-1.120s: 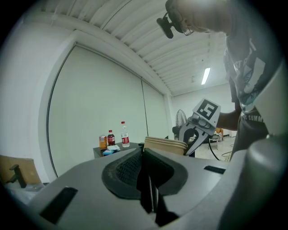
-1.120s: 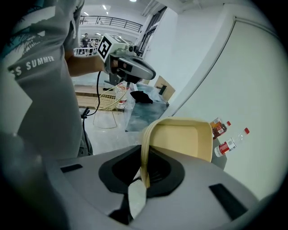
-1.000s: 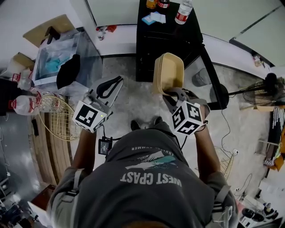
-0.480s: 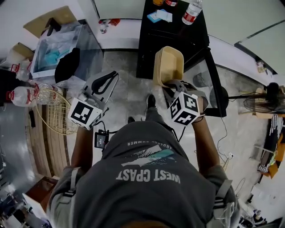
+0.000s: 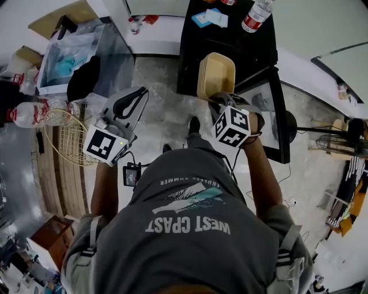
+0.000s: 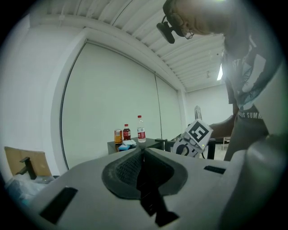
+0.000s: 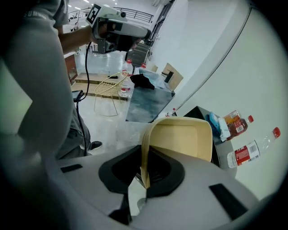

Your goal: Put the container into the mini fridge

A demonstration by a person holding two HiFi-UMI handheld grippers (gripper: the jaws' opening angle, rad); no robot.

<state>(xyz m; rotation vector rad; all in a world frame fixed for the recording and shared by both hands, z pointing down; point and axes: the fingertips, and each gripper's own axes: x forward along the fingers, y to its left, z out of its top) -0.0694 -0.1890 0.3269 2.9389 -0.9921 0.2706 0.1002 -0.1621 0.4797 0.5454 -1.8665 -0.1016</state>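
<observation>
My right gripper point(image 5: 217, 101) is shut on the rim of a beige plastic container point(image 5: 215, 73), which stands tilted on edge in front of the black mini fridge point(image 5: 221, 43). In the right gripper view the container's wall point(image 7: 180, 140) sits pinched between the jaws of the right gripper point(image 7: 145, 173), with the fridge top point(image 7: 200, 113) just beyond. The fridge's glass door point(image 5: 265, 112) hangs open to the right. My left gripper point(image 5: 133, 99) is held off to the left, away from the fridge; in its own view the left gripper point(image 6: 143, 152) is shut with nothing in it.
A water bottle point(image 5: 256, 14), other drinks and a blue pack point(image 5: 210, 17) stand on the fridge top. To the left are a clear storage box point(image 5: 75, 54), a black cloth point(image 5: 85, 86), a wire basket point(image 5: 66, 140) and a bottle point(image 5: 23, 115). A fan point(image 5: 345, 140) stands far right.
The person has stepped forward towards the fridge. Both grippers came along, and the held container now sits closer to the fridge opening.
</observation>
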